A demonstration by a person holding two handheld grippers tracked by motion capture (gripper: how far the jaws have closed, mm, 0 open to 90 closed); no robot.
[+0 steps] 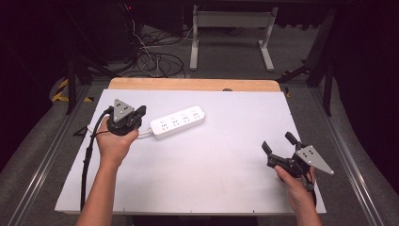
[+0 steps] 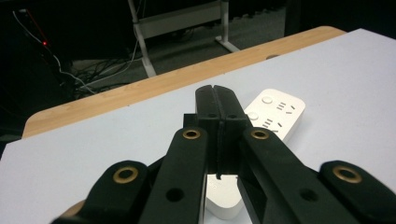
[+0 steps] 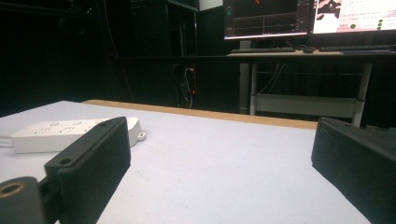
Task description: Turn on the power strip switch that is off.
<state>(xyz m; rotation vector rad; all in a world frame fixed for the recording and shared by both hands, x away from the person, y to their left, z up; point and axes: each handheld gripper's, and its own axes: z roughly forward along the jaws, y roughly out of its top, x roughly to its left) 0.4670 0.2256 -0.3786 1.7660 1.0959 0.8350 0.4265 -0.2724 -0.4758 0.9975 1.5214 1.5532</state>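
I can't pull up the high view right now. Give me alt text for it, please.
A white power strip lies on the white table, left of centre, with the left gripper shut, right at its near-left end. The right gripper is open above bare table near the right edge, well apart from the strip. Both forearms enter from the bottom.

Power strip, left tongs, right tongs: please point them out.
Power strip point(image 1: 179, 122), high view, middle of its top face.
Left tongs point(image 1: 140, 112), high view, at the closed tips.
Right tongs point(image 1: 277, 142), high view, between the open tips.
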